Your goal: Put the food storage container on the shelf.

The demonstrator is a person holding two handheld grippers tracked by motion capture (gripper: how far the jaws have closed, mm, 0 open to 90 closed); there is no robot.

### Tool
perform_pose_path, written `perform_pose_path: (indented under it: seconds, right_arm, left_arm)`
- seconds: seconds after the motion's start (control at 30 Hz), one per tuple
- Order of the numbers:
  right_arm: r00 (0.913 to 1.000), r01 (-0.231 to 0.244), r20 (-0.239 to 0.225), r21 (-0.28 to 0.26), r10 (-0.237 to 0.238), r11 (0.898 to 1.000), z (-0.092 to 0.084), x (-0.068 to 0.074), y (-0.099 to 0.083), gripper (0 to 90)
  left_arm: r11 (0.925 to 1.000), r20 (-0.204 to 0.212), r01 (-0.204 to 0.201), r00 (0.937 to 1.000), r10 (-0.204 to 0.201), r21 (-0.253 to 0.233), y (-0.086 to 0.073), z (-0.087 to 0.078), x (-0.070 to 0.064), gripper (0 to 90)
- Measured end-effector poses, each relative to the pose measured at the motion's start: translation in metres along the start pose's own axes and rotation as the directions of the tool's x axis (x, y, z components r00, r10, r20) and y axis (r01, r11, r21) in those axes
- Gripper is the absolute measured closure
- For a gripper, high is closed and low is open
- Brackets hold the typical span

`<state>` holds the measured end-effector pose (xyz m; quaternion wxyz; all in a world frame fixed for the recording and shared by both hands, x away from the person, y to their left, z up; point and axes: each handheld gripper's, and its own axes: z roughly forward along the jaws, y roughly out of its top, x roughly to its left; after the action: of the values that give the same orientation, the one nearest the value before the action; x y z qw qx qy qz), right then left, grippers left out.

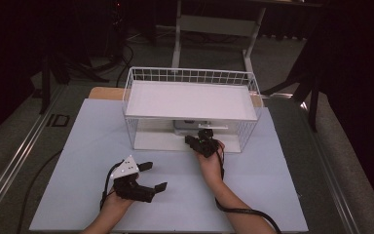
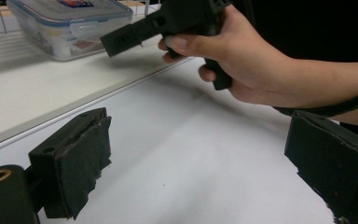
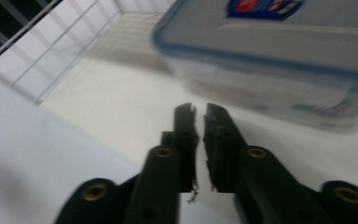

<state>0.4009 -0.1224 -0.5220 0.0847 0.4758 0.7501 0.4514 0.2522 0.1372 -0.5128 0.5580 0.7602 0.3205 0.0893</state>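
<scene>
A clear plastic container [image 3: 279, 60] with a blue-rimmed lid and a coloured label sits on the lower floor of the white wire rack [image 1: 135, 87]. In the high view the container [image 1: 195, 126] is half hidden under the rack's upper shelf. My right gripper [image 3: 199, 109] points into the rack just short of the container's near side, its pads a thin slit apart with nothing between them. My left gripper [image 1: 156, 176] rests low over the table at the front left, jaws wide apart and empty. From the left gripper view [image 2: 200, 158] I see the right hand and its gripper [image 2: 121, 39] close to the container [image 2: 70, 28].
The rack stands at the back middle of the pale table [image 1: 78, 161], its flat white upper shelf [image 1: 190, 100] bare. A cable [image 1: 243, 212] trails from the right wrist toward the table's front edge. Dark floor and table legs lie beyond.
</scene>
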Motion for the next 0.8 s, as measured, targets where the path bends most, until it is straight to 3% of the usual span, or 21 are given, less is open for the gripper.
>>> perform_pose_path:
  seconds: [0.23,0.27,0.43,0.5,0.6,0.7,0.73,0.8]
  right_arm:
    - [0.9969,0.06,-0.052,0.012,-0.059,0.998,-0.014,0.012,-0.008,63.9]
    - [0.9951,0.078,-0.062,0.004,-0.077,0.997,-0.021,0.015,-0.012,56.7]
    - [0.9914,0.076,-0.104,-0.038,-0.08,0.996,-0.043,0.019,-0.017,31.0]
    - [0.9843,0.106,-0.136,-0.053,-0.112,0.993,-0.052,0.02,-0.019,22.1]
    - [0.9812,0.106,-0.154,-0.072,-0.116,0.992,-0.067,0.02,-0.022,18.2]
    - [0.9713,0.154,-0.169,-0.09,-0.167,0.984,-0.079,0.02,-0.025,17.9]
    - [0.9676,0.169,-0.172,-0.103,-0.185,0.98,-0.082,0.02,-0.027,17.9]
    - [0.9622,0.197,-0.17,-0.103,-0.213,0.975,-0.089,0.02,-0.03,16.8]
  left_arm:
    - [0.9999,0.001,-0.005,1.0,0.005,0.01,0.002,0.001,-0.003,7.8]
    - [0.9999,0.005,-0.006,1.0,0.006,0.01,0.003,0.0,-0.004,7.8]
    - [0.9996,0.003,-0.028,0.9996,0.028,0.01,0.01,-0.003,-0.009,7.8]
    - [0.9996,0.004,-0.026,0.9996,0.026,0.008,0.012,-0.005,-0.011,7.8]
    - [0.9995,0.006,-0.031,0.9995,0.031,0.01,0.013,-0.008,-0.013,7.8]
    - [0.999,0.002,-0.043,0.9991,0.043,0.013,0.012,-0.012,-0.014,7.8]
    - [0.9982,-0.022,-0.058,0.998,0.058,0.016,0.011,-0.014,-0.015,7.8]
    - [0.9988,-0.008,-0.044,0.999,0.045,0.021,0.011,-0.016,-0.014,7.8]
